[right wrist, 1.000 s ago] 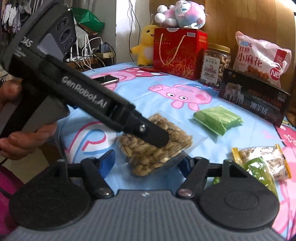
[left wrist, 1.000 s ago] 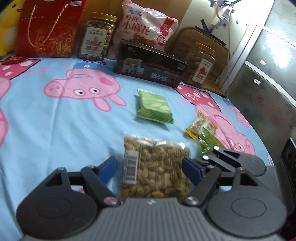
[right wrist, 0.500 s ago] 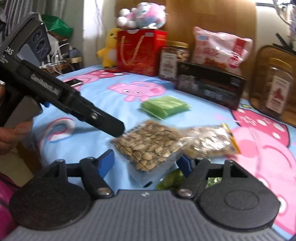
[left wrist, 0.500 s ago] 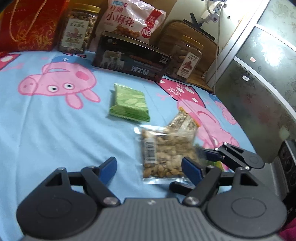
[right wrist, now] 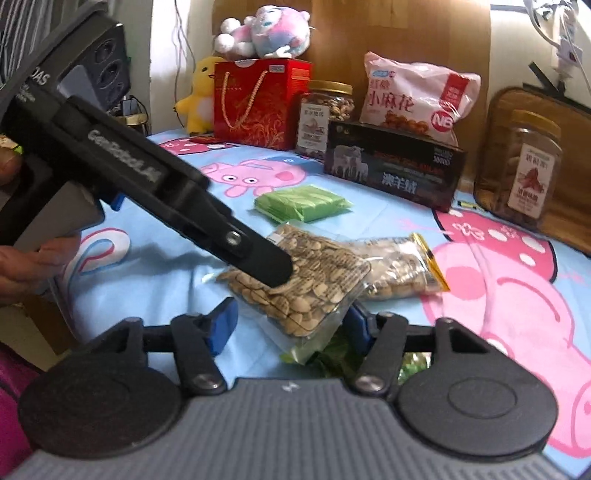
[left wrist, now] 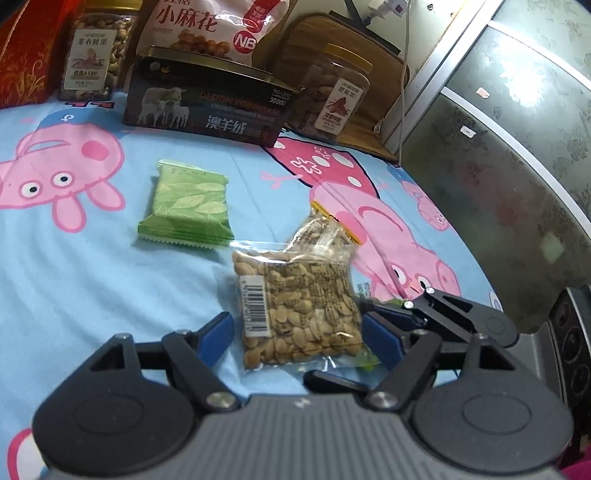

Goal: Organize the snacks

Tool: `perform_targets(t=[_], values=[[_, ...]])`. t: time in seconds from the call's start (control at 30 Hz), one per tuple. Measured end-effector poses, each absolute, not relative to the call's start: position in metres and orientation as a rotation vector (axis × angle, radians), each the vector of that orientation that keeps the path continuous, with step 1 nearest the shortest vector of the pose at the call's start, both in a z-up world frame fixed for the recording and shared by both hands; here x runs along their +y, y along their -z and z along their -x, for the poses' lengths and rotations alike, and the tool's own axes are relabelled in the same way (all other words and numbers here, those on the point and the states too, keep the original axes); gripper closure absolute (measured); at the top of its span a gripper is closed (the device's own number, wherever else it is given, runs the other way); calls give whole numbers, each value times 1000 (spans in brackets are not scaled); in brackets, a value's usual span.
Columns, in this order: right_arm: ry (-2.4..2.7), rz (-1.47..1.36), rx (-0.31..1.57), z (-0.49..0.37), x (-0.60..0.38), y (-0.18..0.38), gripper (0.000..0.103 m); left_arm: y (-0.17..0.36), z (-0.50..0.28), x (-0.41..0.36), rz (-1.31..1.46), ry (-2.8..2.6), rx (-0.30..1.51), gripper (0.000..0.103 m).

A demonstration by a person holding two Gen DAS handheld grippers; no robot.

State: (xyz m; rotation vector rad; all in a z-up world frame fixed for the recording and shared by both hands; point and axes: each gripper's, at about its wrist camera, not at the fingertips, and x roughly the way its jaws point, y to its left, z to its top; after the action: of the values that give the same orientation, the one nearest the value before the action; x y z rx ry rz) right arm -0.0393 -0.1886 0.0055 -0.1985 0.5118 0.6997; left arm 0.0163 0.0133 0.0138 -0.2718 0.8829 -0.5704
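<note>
Since a second ago, the clear bag of seeds (left wrist: 301, 312) has travelled rightward across the bed (left wrist: 74, 277) and now overlaps the yellow-edged seed packet (left wrist: 321, 230), which earlier lay well apart from it.

At the far left of the right wrist view, a hand (right wrist: 26, 266) holds the left gripper (left wrist: 297, 330) by its handle. Its blue fingers (left wrist: 216, 334) stand spread on either side of the clear bag; in the left wrist view neither one presses the plastic, so the grip is released, though one black finger reaches over the bag's top in the right wrist view. Beyond it, the green packet (left wrist: 188, 203) lies flat on the blue pig-print sheet, just beside the clear bag's far corner.

Along the back stand a red gift bag (right wrist: 258, 99), a nut jar (left wrist: 96, 59), a pink snack bag (left wrist: 214, 26), a dark box (left wrist: 207, 105) and a second jar (left wrist: 336, 92).

Further right, the right gripper (right wrist: 290, 326) has its jaws closing. The near end of the clear bag lies between its fingers (right wrist: 221, 325), with a green wrapper (right wrist: 332, 354) beneath it; whether the fingers already press the bag I cannot tell.
</note>
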Motion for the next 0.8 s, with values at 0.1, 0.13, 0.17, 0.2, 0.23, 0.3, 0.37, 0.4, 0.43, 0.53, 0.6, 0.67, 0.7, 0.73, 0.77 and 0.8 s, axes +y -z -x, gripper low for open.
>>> perform_targets(t=[0.1,0.13,0.17,0.2,0.23,0.3,0.37,0.4,0.43,0.53,0.6,0.67,0.7,0.73,0.77,0.8], values=[[-723,188,489,38,-189,-13,48,-18,-19,18,302,568,884,25],[-734,181,481,37,-189,-16,53,-21,-21,20,311,568,876,25],[-746,171,468,36,-188,-21,54,-24,-22,22,319,570,867,25],[-755,170,455,34,-187,-24,56,-28,-23,24,326,576,856,25],[-760,176,443,32,-186,-27,57,-31,-25,24,330,584,849,25],[-751,198,428,25,-180,-32,68,-38,-30,25,338,620,835,32],[-740,208,433,11,-176,-35,69,-45,-38,24,367,664,836,34],[-738,198,434,3,-176,-37,69,-49,-42,23,356,662,827,34],[-737,185,429,-5,-176,-40,69,-54,-46,21,336,653,809,34],[-736,170,423,-27,-177,-46,69,-59,-62,20,312,646,796,34],[-723,165,470,-41,-177,-44,69,-56,-75,23,320,630,815,34],[-703,160,515,-50,-181,-38,68,-52,-82,29,340,623,817,34],[-697,142,532,-54,-184,-35,68,-52,-84,33,346,621,812,34],[-702,105,553,-59,-189,-32,68,-51,-87,36,348,615,804,31],[-711,59,575,-64,-194,-31,69,-50,-89,40,350,609,798,29],[-720,20,595,-68,-198,-30,70,-49,-92,42,353,605,798,27]])
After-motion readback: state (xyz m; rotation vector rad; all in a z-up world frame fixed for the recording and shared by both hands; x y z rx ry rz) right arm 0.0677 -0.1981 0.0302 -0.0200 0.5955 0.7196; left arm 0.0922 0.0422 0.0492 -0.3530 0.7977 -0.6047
